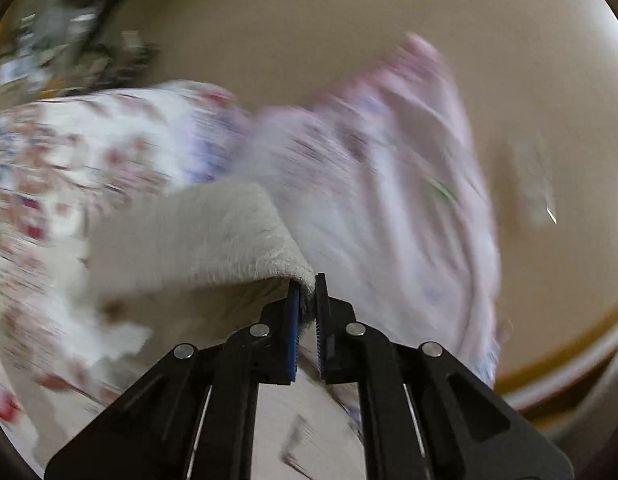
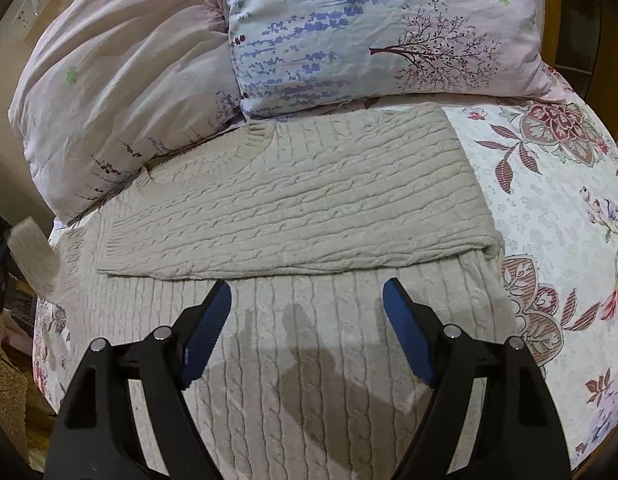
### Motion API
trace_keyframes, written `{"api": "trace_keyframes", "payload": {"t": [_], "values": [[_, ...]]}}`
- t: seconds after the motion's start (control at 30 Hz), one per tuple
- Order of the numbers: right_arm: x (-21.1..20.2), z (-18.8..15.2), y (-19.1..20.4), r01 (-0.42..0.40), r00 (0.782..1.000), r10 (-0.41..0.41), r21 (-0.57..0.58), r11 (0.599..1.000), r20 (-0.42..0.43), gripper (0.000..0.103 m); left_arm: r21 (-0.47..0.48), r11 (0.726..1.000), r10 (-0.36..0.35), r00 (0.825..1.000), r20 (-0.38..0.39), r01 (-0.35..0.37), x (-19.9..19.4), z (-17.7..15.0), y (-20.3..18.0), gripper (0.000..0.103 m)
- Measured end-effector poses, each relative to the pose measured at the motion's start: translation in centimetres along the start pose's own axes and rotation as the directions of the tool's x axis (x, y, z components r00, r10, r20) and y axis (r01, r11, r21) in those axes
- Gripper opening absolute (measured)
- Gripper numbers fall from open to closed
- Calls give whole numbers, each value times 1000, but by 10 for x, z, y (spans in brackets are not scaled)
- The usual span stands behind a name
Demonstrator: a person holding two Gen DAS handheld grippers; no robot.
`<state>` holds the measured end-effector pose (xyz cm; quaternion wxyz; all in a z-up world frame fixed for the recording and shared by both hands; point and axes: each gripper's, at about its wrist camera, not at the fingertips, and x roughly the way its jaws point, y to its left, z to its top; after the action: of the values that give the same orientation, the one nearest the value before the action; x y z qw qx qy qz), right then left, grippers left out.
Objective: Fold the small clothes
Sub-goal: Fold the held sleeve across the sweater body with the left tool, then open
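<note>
Both wrist views close over bed, sharing sweater [image 2: 293, 188].

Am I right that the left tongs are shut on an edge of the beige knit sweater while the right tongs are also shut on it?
Not quite: the right tongs are open above the beige knit sweater, gripping nothing, as the right wrist view shows. The left tongs are indeed shut on its edge.
</note>
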<state>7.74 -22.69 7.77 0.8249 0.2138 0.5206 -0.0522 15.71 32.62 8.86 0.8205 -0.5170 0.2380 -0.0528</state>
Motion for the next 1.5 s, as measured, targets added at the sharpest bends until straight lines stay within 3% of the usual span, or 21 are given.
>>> {"api": "trace_keyframes", "payload": {"t": [0.13, 0.2, 0.3, 0.4, 0.47, 0.53, 0.7, 0.73, 0.77, 0.83, 0.87, 0.97, 1.1, 1.2, 1.23, 1.3, 1.4, 1.5], "values": [[-1, -1, -2, -11, 1000, 11, 4, 1000, -1, 78, 142, 984, -90, 989, -118, 107, 23, -53, -53, 6], [-1, -1, -3, -13, 1000, 13, 9, 1000, -2, 78, 230, 965, -78, 978, -193, 122, 42, -87, -73, 6], [-2, -3, -7, -13, 1000, 13, 23, 1000, -5, 78, 375, 921, 19, 946, -324, 110, 78, -156, -88, 6], [-2, -5, -11, -8, 1000, 9, 37, 999, -11, 78, 454, 888, 159, 881, -446, 69, 115, -225, -73, 6], [-4, -6, -15, -4, 1000, 4, 45, 999, -10, 78, 461, 887, 212, 849, -483, 41, 125, -248, -58, 6], [-5, -6, -19, -1, 1000, 1, 54, 999, -9, 78, 452, 892, 238, 834, -497, 15, 129, -259, -46, 6], [-6, -3, -20, -13, 1000, 14, 58, 998, -9, 78, 320, 947, 153, 834, -530, 30, 122, -241, -35, 7], [-6, -3, -19, -17, 1000, 17, 52, 998, -9, 78, 281, 959, 131, 840, -526, 27, 119, -235, -32, 12], [-5, -2, -16, -21, 1000, 21, 46, 999, -10, 78, 240, 971, 116, 848, -516, 13, 116, -229, -28, 26], [-1, 1, -8, -30, 999, 31, 29, 999, -15, 78, 151, 988, 99, 869, -485, -28, 114, -216, -17, 44], [0, 1, -5, -35, 999, 35, 18, 999, -18, 78, 114, 993, 85, 874, -478, -35, 116, -212, -15, 45], [3, 2, 2, -38, 999, 38, -2, 999, -25, 78, -3, 998, 52, 883, -466, -61, 123, -200, -3, 45], [3, 2, 1, -34, 999, 34, -6, 999, -29, 78, -70, 994, 42, 897, -440, -81, 130, -188, 1, 44], [-1, 1, -6, -22, 1000, 22, 6, 1000, -20, 78, -128, 990, 8, 911, -411, -66, 134, -179, -1, 28], [-3, 1, -9, -18, 1000, 18, 13, 1000, -17, 78, -127, 991, -9, 913, -408, -47, 135, -178, -4, 14], [-7, 1, -16, -11, 1000, 11, 28, 1000, -11, 78, -91, 996, -31, 913, -408, -7, 138, -176, -18, 11], [-12, 1, -27, -1, 1000, 1, 49, 999, -1, 78, -36, 998, -69, 899, -432, 59, 148, -184, -45, 8], [-16, -1, -36, 5, 1000, -6, 69, 998, 10, 78, 81, 986, -88, 865, -494, 147, 163, -211, -86, 8]]}}
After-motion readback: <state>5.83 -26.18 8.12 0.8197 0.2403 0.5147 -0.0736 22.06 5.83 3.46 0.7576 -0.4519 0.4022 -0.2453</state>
